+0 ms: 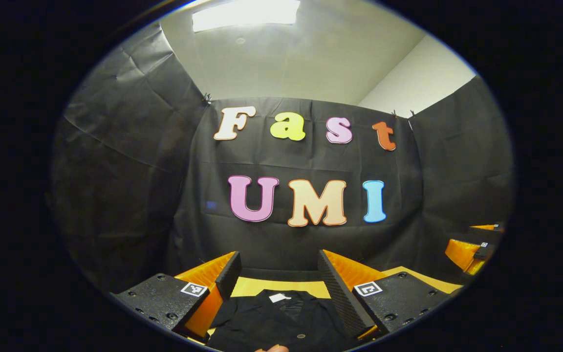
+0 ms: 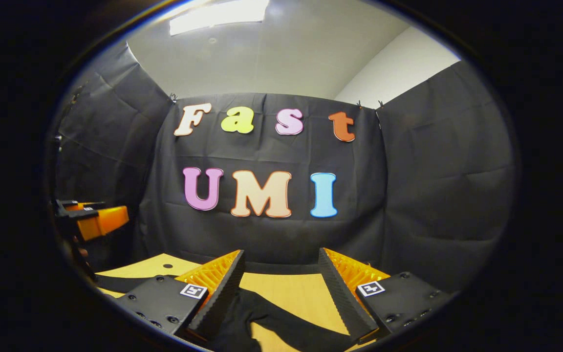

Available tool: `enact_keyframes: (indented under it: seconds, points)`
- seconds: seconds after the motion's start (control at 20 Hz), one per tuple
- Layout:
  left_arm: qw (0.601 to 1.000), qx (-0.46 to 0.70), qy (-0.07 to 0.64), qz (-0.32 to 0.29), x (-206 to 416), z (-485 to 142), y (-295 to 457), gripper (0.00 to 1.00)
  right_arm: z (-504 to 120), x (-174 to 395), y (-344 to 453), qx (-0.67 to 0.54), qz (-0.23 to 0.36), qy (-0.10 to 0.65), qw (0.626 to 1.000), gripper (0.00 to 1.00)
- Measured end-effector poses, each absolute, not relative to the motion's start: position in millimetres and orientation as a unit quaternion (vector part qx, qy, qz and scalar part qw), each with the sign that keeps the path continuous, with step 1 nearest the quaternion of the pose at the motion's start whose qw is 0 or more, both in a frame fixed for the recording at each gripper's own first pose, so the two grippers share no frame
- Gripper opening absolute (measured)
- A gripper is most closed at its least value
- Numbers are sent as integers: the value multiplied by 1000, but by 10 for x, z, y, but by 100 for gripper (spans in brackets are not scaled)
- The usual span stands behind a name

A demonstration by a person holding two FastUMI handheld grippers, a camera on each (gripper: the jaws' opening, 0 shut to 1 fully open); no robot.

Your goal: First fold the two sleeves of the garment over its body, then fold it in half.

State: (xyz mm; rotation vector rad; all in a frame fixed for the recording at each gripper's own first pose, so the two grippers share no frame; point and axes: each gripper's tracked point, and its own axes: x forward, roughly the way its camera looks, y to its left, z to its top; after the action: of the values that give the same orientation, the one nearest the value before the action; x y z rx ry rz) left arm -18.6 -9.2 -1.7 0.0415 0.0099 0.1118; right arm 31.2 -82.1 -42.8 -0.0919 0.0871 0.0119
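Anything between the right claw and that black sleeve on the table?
Nothing visible. The right claw hangs open above the wooden table, and the black sleeve lies flat below its fingers with only bare tabletop around it.

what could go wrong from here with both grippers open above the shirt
1. The black garment blends into its own folds, so the left gripper might pinch the body rather than a sleeve.
2. The right gripper hangs open over a sleeve lying on the smooth wooden table; a shallow grab could slip off.
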Motion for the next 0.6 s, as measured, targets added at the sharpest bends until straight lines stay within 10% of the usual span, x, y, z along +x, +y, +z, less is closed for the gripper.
enact_keyframes:
  seconds: [0.6]
  points:
    - [994, 53, 17, 93, -49, -136, -509, 92, -1466, 664, -2159, -82, -28, 158, 984, 95]
